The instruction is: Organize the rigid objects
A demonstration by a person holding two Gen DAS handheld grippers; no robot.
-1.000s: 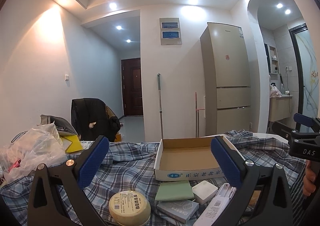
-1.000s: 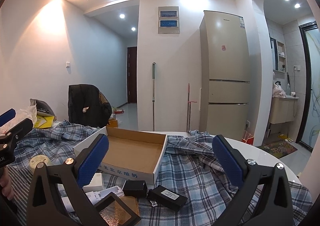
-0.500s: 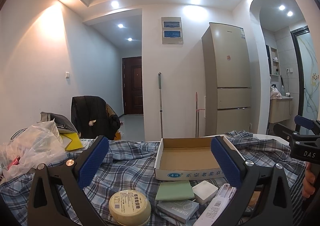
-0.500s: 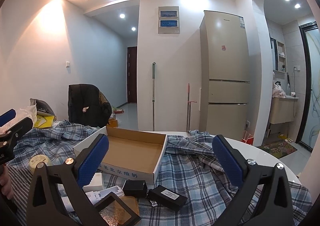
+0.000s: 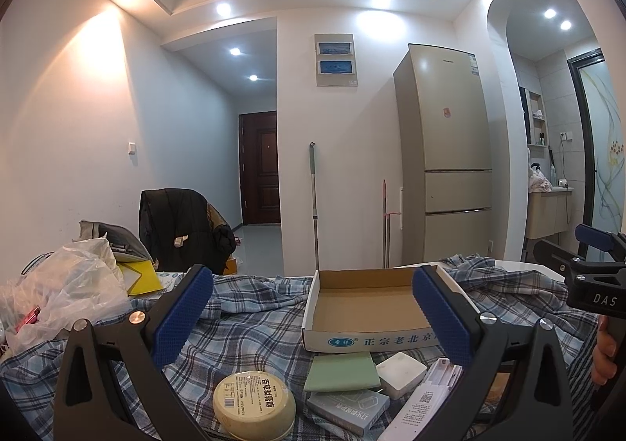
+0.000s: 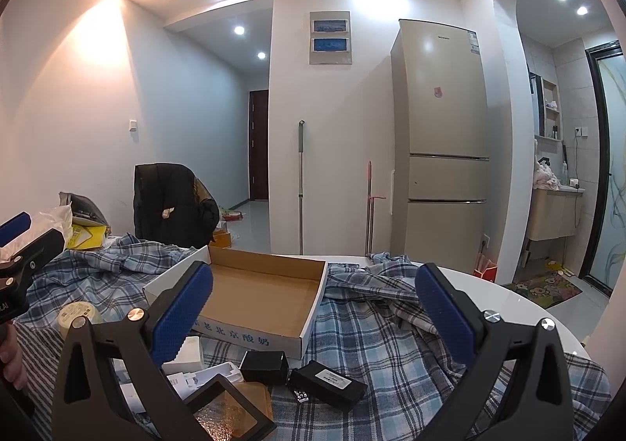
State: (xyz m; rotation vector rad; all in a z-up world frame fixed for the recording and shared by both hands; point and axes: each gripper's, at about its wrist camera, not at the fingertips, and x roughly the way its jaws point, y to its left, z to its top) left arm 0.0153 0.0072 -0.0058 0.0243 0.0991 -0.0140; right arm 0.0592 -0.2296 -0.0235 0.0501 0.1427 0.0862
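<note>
Nothing looks sorted yet: the shallow cardboard box (image 5: pixel 364 308) sits empty on the plaid cloth (image 5: pixel 242 316), so the whole job appears to remain. In front of it lie the round tin (image 5: pixel 253 404), green pad (image 5: pixel 341 370), white square box (image 5: pixel 401 370) and two black boxes (image 6: pixel 326 382). The left gripper (image 5: pixel 313 318) and right gripper (image 6: pixel 315 318) hover spread wide, holding nothing.

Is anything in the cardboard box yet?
No, the box shows only bare brown floor; the small items lie on the cloth in front of it.
</note>
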